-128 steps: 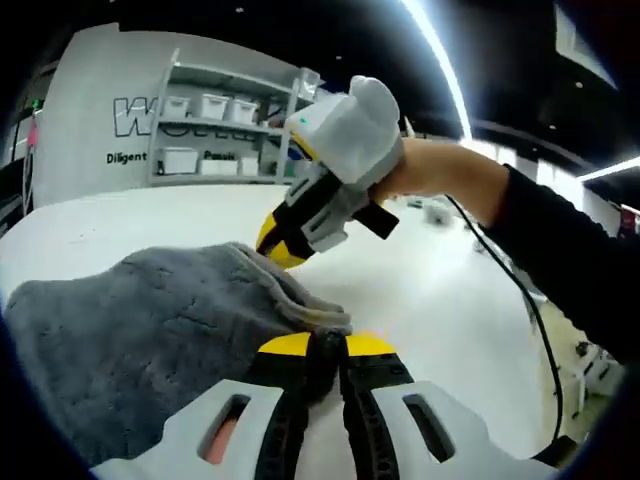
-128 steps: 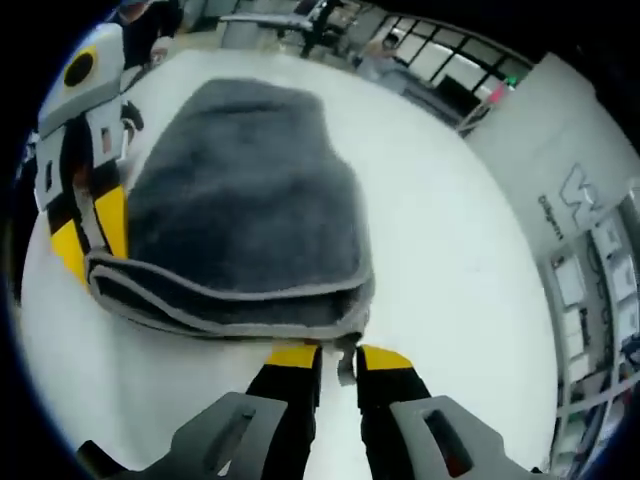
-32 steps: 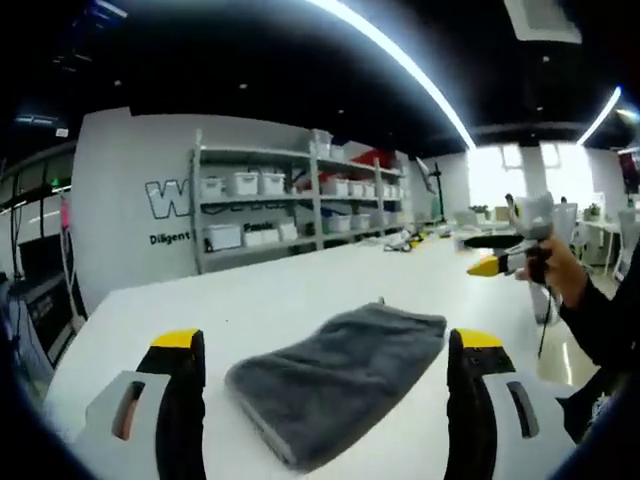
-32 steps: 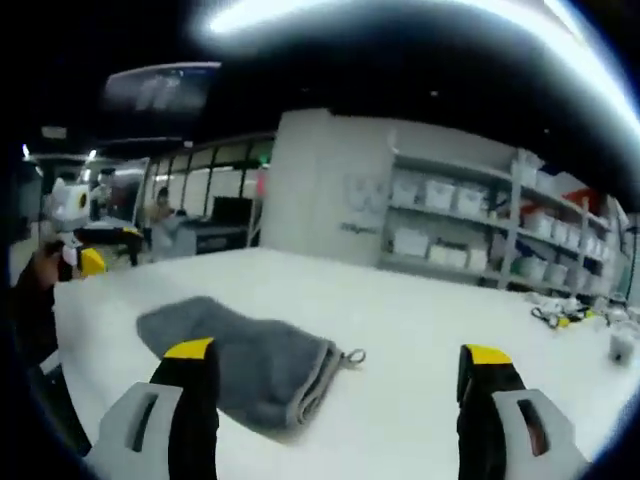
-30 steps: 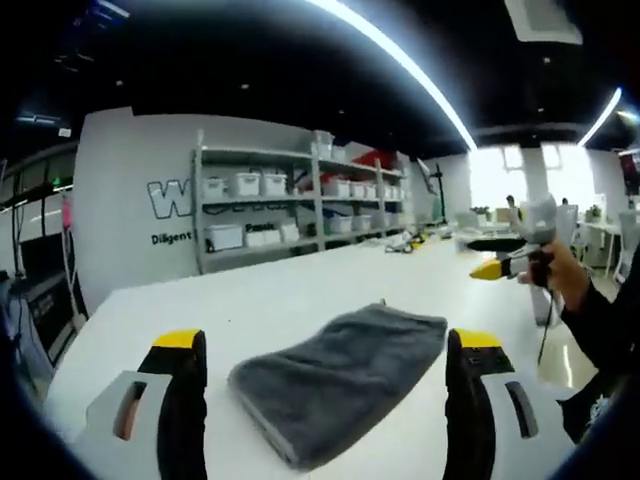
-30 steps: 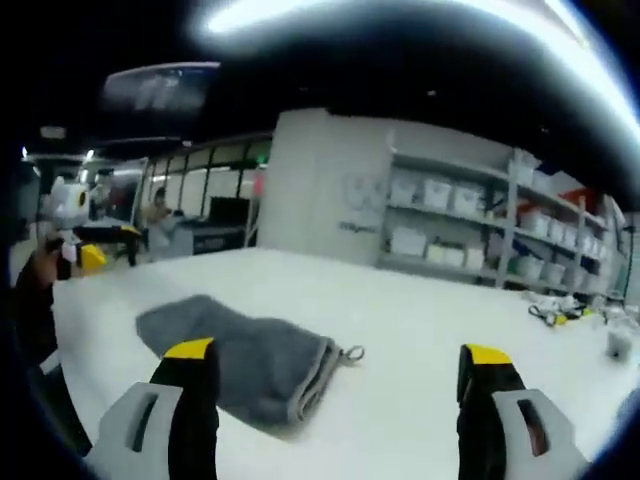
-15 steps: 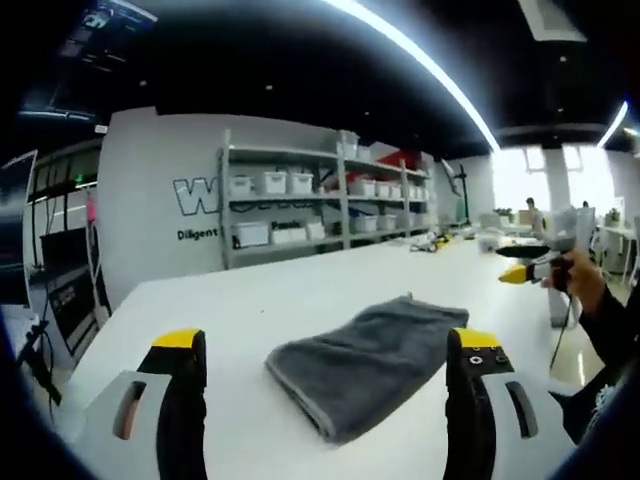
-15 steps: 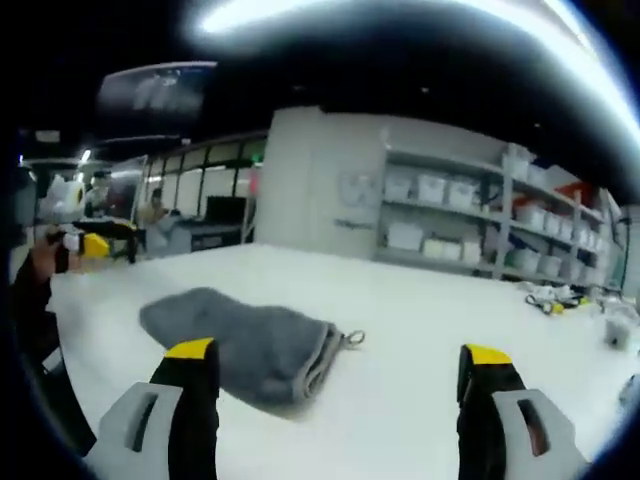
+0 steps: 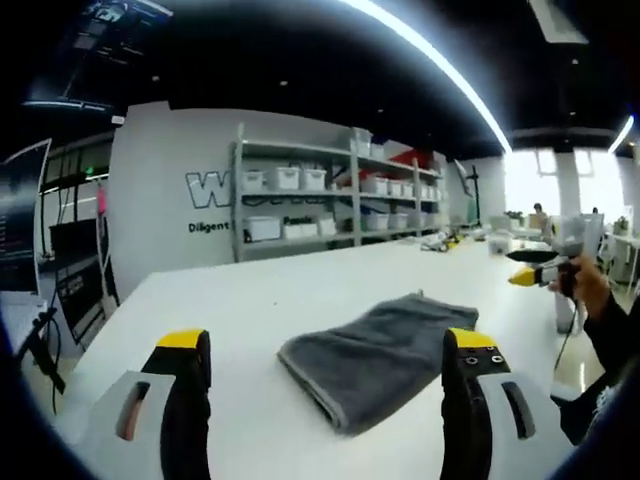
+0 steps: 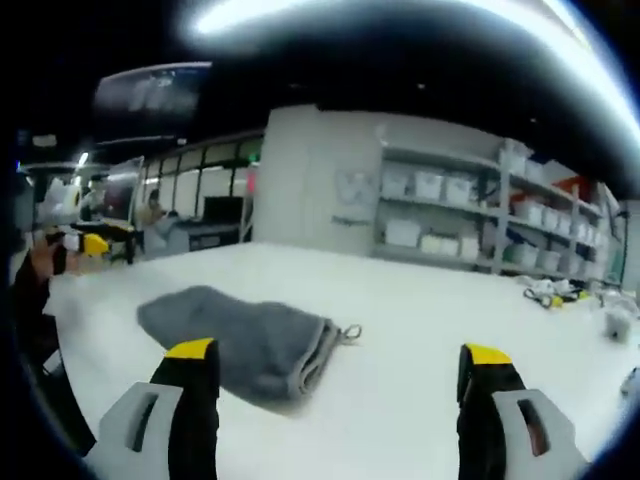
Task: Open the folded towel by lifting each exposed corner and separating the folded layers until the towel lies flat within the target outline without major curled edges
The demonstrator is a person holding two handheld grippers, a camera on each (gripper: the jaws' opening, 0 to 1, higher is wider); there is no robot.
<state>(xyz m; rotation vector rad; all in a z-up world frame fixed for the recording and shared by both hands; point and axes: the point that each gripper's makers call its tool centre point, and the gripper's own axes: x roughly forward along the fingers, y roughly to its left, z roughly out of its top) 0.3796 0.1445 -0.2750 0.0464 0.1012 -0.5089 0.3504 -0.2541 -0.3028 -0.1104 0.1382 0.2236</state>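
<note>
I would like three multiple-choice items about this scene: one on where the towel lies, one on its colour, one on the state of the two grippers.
1. Where does the towel lie?
A. on the white table
B. on a shelf
C. between the jaws of a gripper

2. What colour is the towel?
A. yellow
B. grey
C. red

3. How do the left gripper and the right gripper stand?
A. both shut on the towel
B. one open, one shut
C. both open and holding nothing

Answers:
1. A: the towel rests folded on the table top, apart from both grippers.
2. B: its cloth is grey in both views.
3. C: each pair of yellow-tipped jaws stands wide apart with nothing between them.
</note>
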